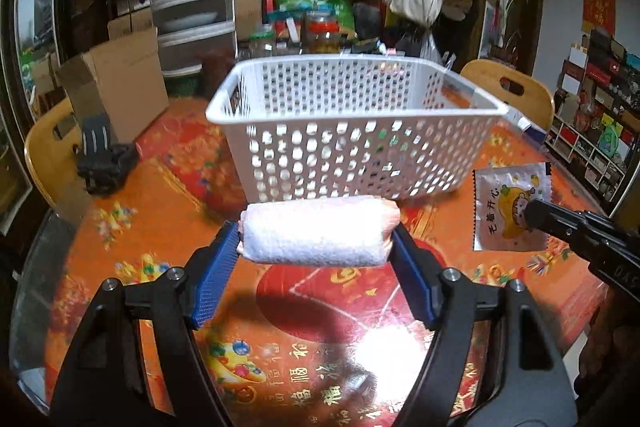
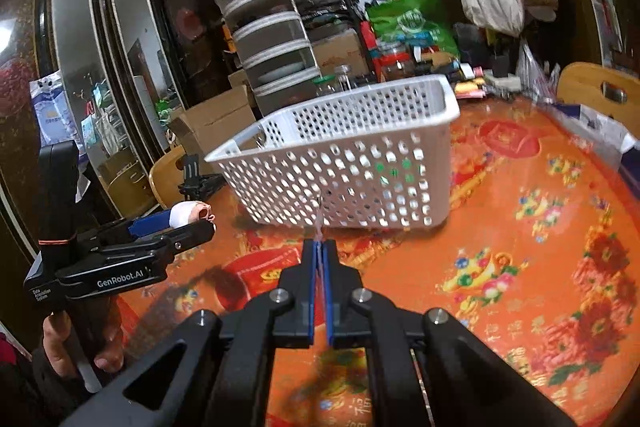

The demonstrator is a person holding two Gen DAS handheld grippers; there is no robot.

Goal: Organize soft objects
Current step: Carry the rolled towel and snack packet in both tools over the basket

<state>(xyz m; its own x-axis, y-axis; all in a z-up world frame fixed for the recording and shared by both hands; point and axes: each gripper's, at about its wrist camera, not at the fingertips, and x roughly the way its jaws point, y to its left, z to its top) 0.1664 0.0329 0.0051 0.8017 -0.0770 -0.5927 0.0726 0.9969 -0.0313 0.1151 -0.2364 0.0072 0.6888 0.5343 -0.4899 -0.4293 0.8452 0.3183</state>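
Note:
My left gripper [image 1: 316, 239] is shut on a rolled white and pink towel [image 1: 318, 233], held crosswise between the blue pads above the table, just in front of the white perforated basket [image 1: 348, 131]. My right gripper [image 2: 320, 247] is shut on a thin foil packet with a yellow cartoon print [image 1: 510, 207], seen edge-on in the right wrist view [image 2: 319, 227] and held up right of the towel. The basket [image 2: 352, 163] stands a short way ahead of both grippers. The left gripper with the towel also shows in the right wrist view [image 2: 188, 217].
The table has an orange-red patterned cloth [image 2: 520, 227]. A black stand [image 1: 100, 163] and a cardboard box [image 1: 120, 87] sit at the left. Wooden chairs [image 1: 516, 91] flank the table. Jars and bags [image 1: 320, 27] crowd the far edge.

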